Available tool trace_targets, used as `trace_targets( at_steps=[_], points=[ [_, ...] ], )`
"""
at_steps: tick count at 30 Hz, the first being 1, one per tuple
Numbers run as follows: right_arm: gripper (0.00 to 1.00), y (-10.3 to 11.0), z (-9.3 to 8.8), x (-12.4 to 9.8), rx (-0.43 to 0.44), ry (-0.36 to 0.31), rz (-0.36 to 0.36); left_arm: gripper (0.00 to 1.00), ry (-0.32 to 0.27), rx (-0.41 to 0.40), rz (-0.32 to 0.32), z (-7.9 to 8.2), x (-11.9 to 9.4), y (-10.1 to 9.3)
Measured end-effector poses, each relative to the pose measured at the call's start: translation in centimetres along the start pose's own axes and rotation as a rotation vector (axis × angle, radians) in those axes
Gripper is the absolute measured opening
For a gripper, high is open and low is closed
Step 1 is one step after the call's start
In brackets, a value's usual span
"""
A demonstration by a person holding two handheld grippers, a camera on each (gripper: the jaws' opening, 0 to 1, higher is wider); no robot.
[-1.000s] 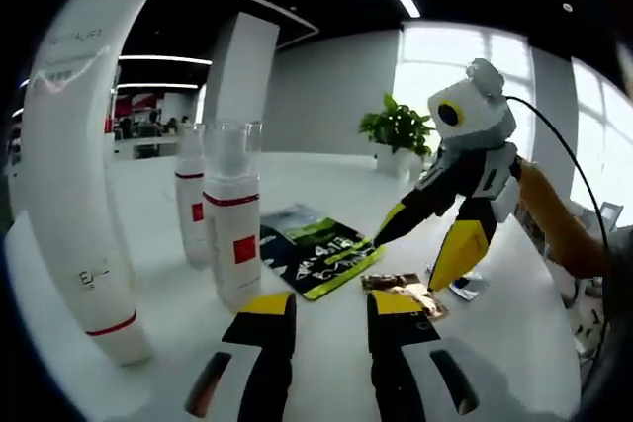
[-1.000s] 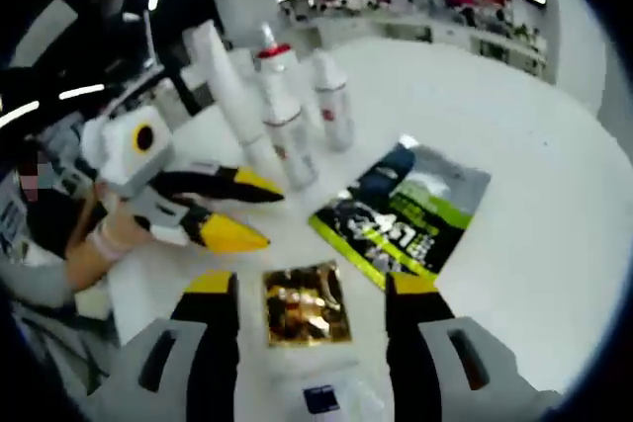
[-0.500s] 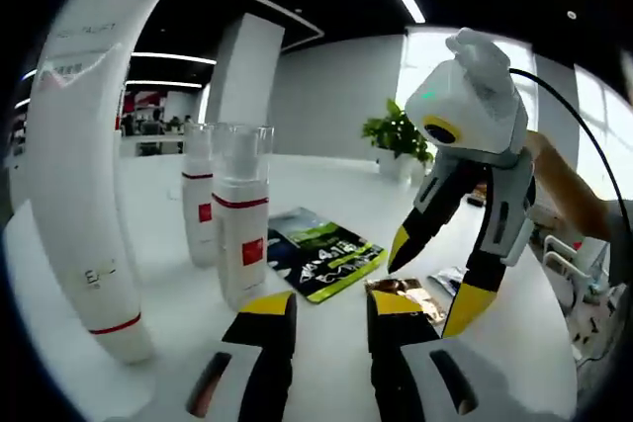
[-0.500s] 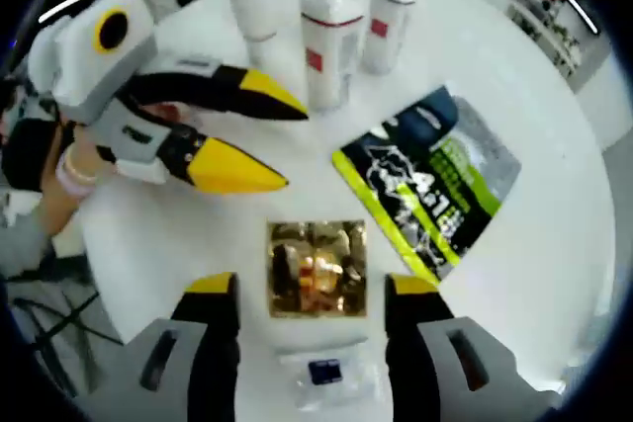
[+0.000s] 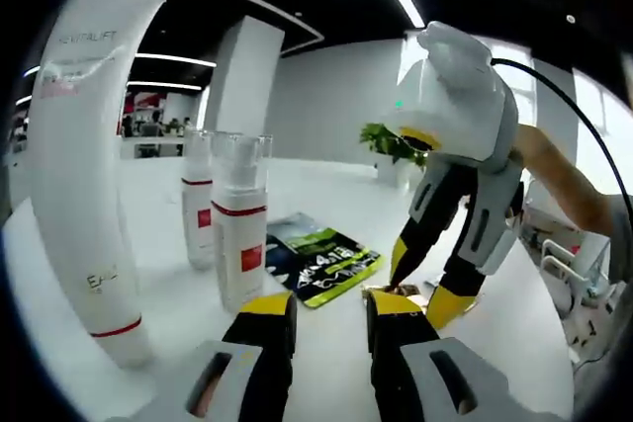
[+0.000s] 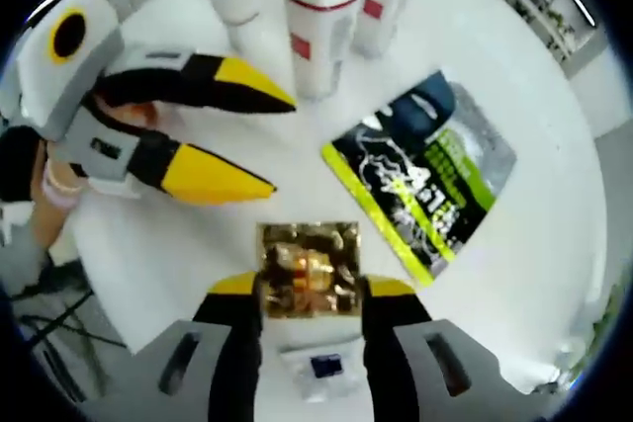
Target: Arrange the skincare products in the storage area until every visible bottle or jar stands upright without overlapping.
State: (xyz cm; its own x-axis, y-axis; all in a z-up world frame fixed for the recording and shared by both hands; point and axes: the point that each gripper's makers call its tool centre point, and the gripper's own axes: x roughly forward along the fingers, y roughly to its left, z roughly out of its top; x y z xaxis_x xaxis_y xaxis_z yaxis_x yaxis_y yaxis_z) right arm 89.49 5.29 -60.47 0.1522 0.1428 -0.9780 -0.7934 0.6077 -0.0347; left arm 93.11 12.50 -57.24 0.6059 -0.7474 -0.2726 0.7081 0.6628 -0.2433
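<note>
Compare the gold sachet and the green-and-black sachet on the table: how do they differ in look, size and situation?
The gold sachet is small, squarish and shiny; the green-and-black sachet is clearly larger, longer and printed with white lettering. The gold sachet lies between the right gripper's fingers; the green-and-black sachet lies apart from both grippers, nearer the upright bottles. Both lie flat on the white table, not overlapping.
</note>
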Motion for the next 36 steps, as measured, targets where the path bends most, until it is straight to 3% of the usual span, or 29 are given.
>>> trace_targets(
  at_steps=[12, 14, 15, 17, 22, 31, 33, 34, 36],
  points=[
    [0.37, 0.3, 0.9, -3.5, -0.030, -0.145, -0.060, 0.29, -0.047, -0.116, -0.085, 0.5, -0.3, -1.1],
    [0.37, 0.2, 1.5, -3.9, -0.038, -0.204, -0.074, 0.29, -0.063, -0.150, -0.114, 0.8, -0.3, -1.4],
    [0.37, 0.1, 2.1, -4.3, -0.032, -0.265, -0.089, 0.29, -0.085, -0.211, -0.157, 1.3, -0.4, -1.8],
    [0.37, -0.1, 2.5, -4.7, -0.039, -0.336, -0.116, 0.28, -0.114, -0.264, -0.185, 1.9, -0.5, -1.7],
    [0.37, -0.2, 3.6, -5.7, -0.050, -0.484, -0.163, 0.28, -0.187, -0.424, -0.273, 3.1, -0.9, -2.0],
    [0.37, 0.0, 3.8, -6.5, -0.077, -0.576, -0.223, 0.26, -0.163, -0.399, -0.301, 2.8, -0.7, -3.1],
    [0.37, 0.3, 3.9, -6.6, -0.088, -0.596, -0.227, 0.13, -0.165, -0.377, -0.304, 2.8, -0.7, -3.3],
    [0.38, 0.5, 3.9, -6.4, -0.102, -0.595, -0.226, 0.04, -0.175, -0.327, -0.316, 3.1, -0.9, -3.6],
    [0.34, 0.6, 3.8, -6.3, -0.127, -0.591, -0.241, 0.01, -0.178, -0.295, -0.306, 3.1, -1.2, -4.2]
  ],
)
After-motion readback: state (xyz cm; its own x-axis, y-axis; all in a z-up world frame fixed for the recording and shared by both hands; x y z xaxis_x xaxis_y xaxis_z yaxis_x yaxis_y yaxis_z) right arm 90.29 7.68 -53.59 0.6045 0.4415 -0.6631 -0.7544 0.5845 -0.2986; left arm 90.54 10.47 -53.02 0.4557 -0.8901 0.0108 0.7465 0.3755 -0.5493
